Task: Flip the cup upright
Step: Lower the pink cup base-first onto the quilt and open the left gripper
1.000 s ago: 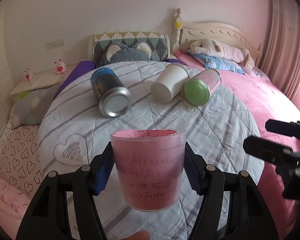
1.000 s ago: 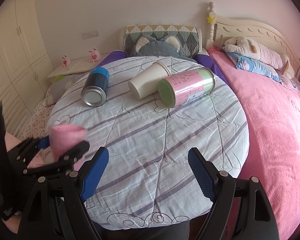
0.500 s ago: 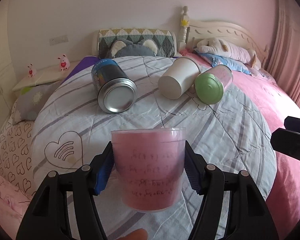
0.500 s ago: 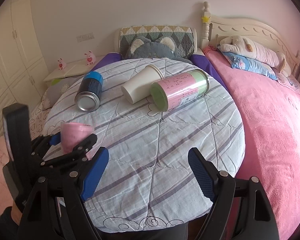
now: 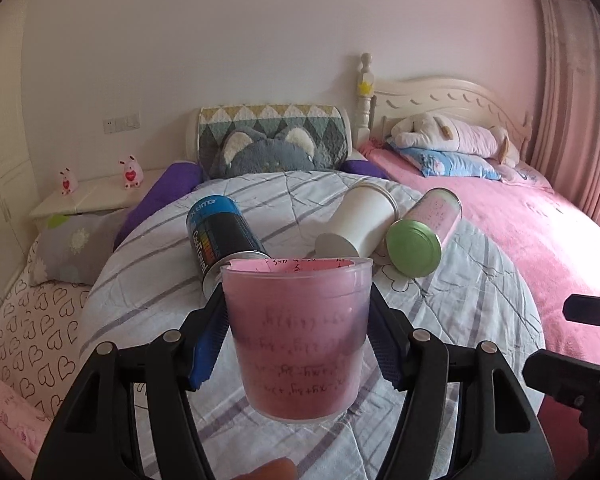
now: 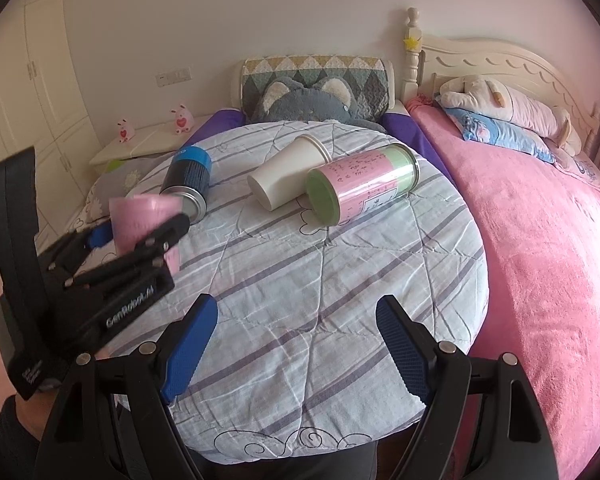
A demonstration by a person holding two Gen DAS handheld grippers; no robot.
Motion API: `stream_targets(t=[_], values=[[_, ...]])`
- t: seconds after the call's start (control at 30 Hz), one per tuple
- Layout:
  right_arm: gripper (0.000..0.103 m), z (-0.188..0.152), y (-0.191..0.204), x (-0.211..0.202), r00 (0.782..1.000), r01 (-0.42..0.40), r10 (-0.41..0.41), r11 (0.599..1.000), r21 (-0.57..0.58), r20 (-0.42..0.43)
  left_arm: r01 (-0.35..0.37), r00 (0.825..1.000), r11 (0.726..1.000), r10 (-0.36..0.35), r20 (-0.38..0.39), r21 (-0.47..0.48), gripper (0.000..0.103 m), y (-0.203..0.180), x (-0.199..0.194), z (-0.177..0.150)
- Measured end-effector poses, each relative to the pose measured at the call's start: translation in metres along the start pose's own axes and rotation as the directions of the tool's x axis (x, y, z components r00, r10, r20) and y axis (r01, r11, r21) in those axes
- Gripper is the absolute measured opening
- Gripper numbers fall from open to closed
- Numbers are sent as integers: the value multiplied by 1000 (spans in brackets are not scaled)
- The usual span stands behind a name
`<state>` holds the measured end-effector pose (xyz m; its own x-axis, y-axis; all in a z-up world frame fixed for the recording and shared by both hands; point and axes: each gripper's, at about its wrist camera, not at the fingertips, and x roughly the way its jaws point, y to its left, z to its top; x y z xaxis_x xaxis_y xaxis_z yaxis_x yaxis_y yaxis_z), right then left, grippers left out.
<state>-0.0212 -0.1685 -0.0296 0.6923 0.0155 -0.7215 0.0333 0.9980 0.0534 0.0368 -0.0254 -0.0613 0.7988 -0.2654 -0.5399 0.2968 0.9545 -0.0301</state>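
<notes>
Left claw point(image 5: 296, 332) clamps the pink cup point(image 5: 298, 344) mid-wall, mouth up; looks light, thin, slippery plastic, so squeeze gently; right claw point(image 6: 296, 344) spread wide, holding nothing

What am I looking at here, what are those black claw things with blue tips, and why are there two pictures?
They are hand-held grippers, one in each of a person's hands, each carrying a camera looking along its fingers. The left gripper squeezes an upright pink cup, seen from its own camera. The other picture is the right gripper's view; it is open and empty. On the round quilted table lie a blue-black can, a white cup and a pink-and-green canister, all on their sides.
</notes>
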Motion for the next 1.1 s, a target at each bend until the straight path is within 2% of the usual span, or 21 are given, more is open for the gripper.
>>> stream_targets(t=[0.1, 0.13, 0.2, 0.47, 0.67, 0.8, 0.83, 0.87, 0.97, 1.1], values=[[83, 0, -2, 2, 1000, 1, -1, 1000, 4, -4, 4, 995, 999, -7, -96, -31, 65, 4, 16, -24], [83, 0, -2, 3, 1000, -1, 1, 1000, 4, -5, -1, 995, 999, -3, -104, -34, 65, 3, 15, -33], [83, -1, -2, 3, 1000, -3, 3, 1000, 3, -8, -13, 997, 1000, 10, -81, -27, 65, 1, 1, -41], [83, -5, 4, 1, 1000, -18, 18, 1000, -3, -10, -8, 995, 1000, 5, -103, -27, 64, 1, -17, -60], [83, -7, 5, -2, 1000, -18, 18, 1000, -5, -7, -11, 995, 1000, 8, -100, -28, 64, -1, -22, -53], [83, -9, 7, -6, 1000, -24, 24, 1000, -9, 1, -32, 990, 999, 28, -136, -25, 65, 0, -25, -50], [83, -10, 9, -6, 1000, -25, 25, 1000, -11, 1, -36, 988, 999, 32, -148, -25, 68, 0, -26, -51], [83, -11, 10, -7, 1000, -28, 28, 1000, -13, 0, -43, 986, 999, 39, -163, -26, 78, 1, -26, -51], [83, -13, 13, -7, 999, -34, 33, 999, -15, -5, -49, 984, 998, 43, -171, -33, 99, 2, -33, -51], [83, -13, 16, -11, 999, -34, 34, 999, -17, -1, -65, 982, 998, 61, -180, -19, 103, -1, -40, -46]])
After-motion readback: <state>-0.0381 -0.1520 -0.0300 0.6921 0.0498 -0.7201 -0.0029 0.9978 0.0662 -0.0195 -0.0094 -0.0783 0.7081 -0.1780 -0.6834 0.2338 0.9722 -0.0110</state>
